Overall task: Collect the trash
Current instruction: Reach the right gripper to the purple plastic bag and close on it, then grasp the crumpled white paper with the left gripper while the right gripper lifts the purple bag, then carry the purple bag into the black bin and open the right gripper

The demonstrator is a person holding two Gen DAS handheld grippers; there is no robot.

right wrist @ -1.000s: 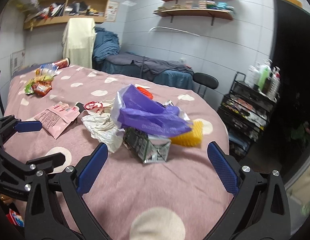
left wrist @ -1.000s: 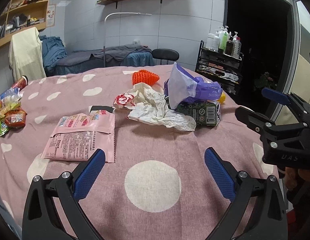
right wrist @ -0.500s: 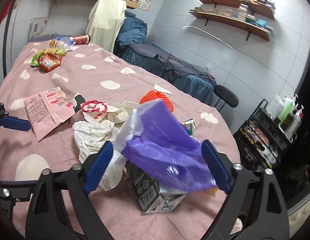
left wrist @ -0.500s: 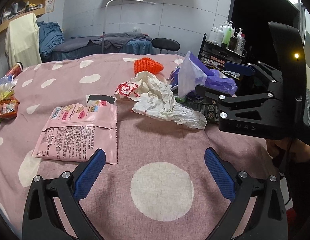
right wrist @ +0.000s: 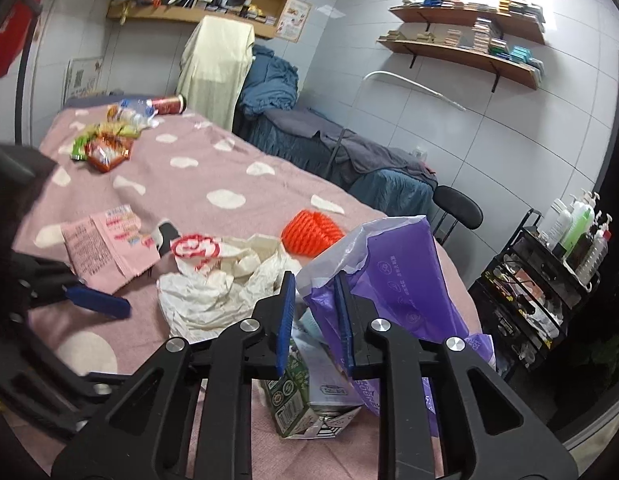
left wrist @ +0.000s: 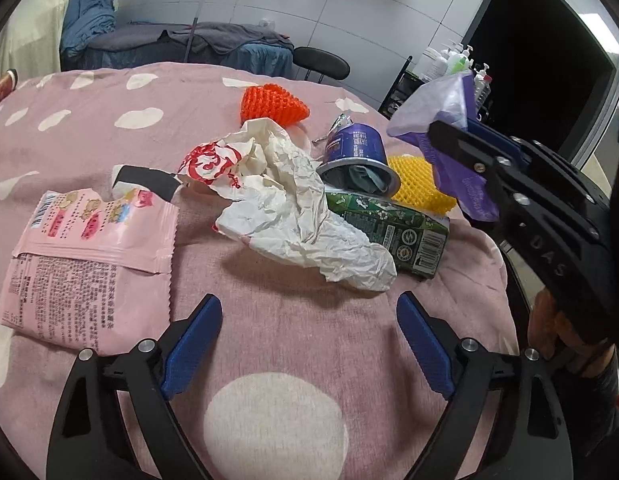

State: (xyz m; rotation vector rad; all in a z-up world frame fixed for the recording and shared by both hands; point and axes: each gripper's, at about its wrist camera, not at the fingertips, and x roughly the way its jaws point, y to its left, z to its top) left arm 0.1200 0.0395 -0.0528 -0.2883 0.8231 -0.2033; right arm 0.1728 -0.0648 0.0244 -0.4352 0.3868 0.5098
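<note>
Pinching the thin rim of the bag (right wrist: 393,280) between the right gripper (right wrist: 315,280) fingers, drawn nearly together with only the film between them. Hanging limp and crumpled below and to the right of those fingers, mouth gaping upward, so probably weighing next to nothing and likely slipping out unless a gathered fold of rim is gripped.

Hovering low over the worktop (left wrist: 301,344) with the left gripper (left wrist: 309,308), fingers (left wrist: 193,340) spread wide and holding nothing.

Lying just ahead of the left fingers: crumpled paper (left wrist: 293,200), soft and light, probably crushing flat under any pinch, so best taken at its raised middle ridge. Resting against the paper's right side: a green carton (left wrist: 389,228), dented, stiffer, likely graspable across its narrow faces. Tipping on its side beyond the carton: a cup (left wrist: 355,152), probably springy and apt to roll, so better taken by the rim. Sitting farther ahead: an orange net (left wrist: 273,104), and right of the cup a yellow net (left wrist: 419,184), both seemingly squashy foam, easy to pinch anywhere. Lying flat ahead of the left finger: a pink packet (left wrist: 89,248), slick film hugging the cloth, probably needing a lifted corner or torn edge.
</note>
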